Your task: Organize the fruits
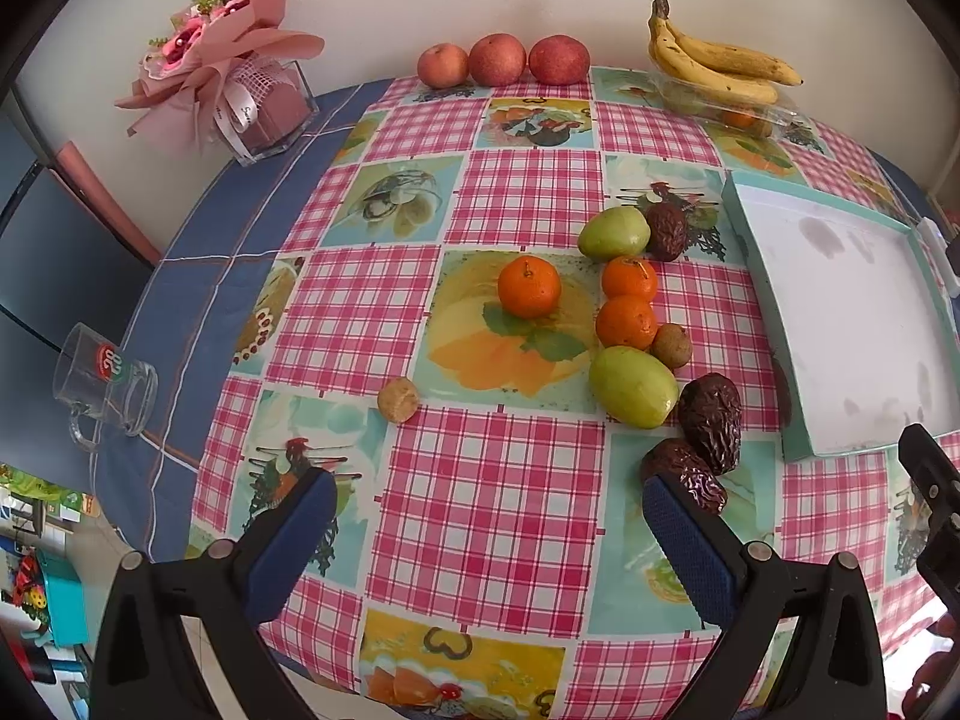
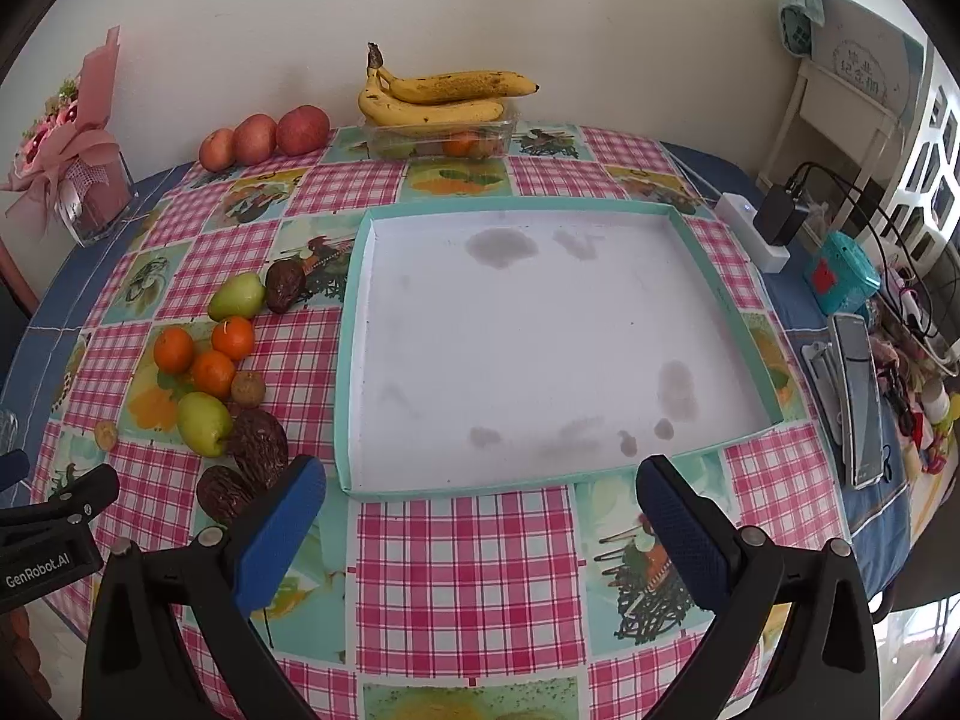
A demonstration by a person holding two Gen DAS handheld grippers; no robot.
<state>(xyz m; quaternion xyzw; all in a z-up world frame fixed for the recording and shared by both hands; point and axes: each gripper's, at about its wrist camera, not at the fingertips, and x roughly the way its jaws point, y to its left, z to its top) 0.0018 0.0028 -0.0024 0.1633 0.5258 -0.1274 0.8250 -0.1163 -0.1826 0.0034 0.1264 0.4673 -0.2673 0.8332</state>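
Left wrist view looks down on the loose fruit spread over the checked cloth of the counter (image 1: 510,468): three mandarins (image 1: 529,287), two green fruits (image 1: 633,386), dark wrinkled dates (image 1: 710,420), and two small brown round fruits, one (image 1: 671,345) touching the near green fruit and one (image 1: 397,399) lying apart to the left. To their right sits a shallow teal-rimmed tray (image 2: 351,360) with nothing in it, its white floor stained. At the far edge, against the wall, are three apples (image 1: 497,59) in a row and bananas (image 2: 438,97) resting on a clear plastic box.

The left hand-held gripper (image 1: 489,516) hangs with its blue pads wide apart and nothing between them, the nearest date just beside its right pad. The right hand-held gripper (image 2: 480,507) is likewise spread wide and holds nothing, poised over the near rim of the tray.

Judging by looks, the mandarins are light, round and a little yielding; a hold across the middle with gentle pressure should keep them from rolling or bruising. The green fruits look firm and smooth, so they may slip; across the narrower waist seems best. The dates look soft and sticky, easily squashed, and are best taken across their short sides. The small brown fruits probably have thin shells.
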